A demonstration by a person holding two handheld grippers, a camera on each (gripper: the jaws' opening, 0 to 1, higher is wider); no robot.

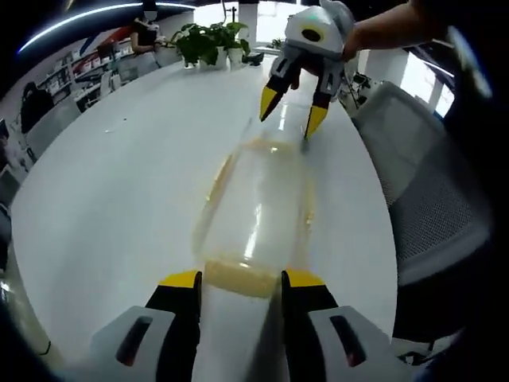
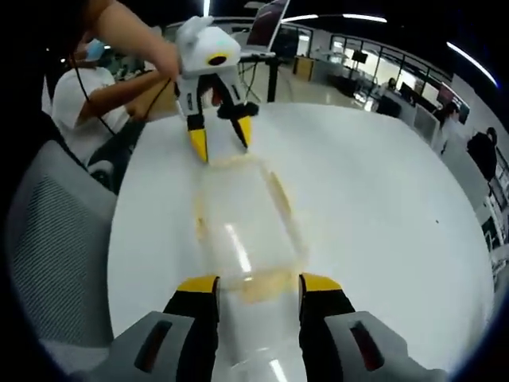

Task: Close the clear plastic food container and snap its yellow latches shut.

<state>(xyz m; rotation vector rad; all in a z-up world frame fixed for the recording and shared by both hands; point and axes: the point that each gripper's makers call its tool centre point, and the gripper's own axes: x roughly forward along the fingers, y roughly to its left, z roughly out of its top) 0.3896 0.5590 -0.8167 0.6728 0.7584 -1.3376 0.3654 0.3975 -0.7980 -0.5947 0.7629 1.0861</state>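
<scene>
A clear plastic container (image 1: 258, 211) lies lengthwise on the white table (image 1: 119, 183), its lid on and a yellow latch at each short end. My left gripper (image 1: 241, 280) is open, and the near yellow latch (image 1: 238, 278) sits between its yellow-tipped jaws. My right gripper (image 1: 291, 113) stands open over the far end, tips spread about the container's width. In the right gripper view the container (image 2: 238, 231) runs away from my right gripper (image 2: 260, 286), whose jaws straddle the latch (image 2: 258, 288). The left gripper (image 2: 220, 138) hangs at the far end, held by a hand.
A grey mesh chair (image 1: 429, 199) stands at the table's edge beside the container and shows again as a chair (image 2: 56, 255). Potted plants (image 1: 211, 40) stand at the far end of the table. A laptop (image 2: 266, 28) sits beyond the left gripper. People sit further back.
</scene>
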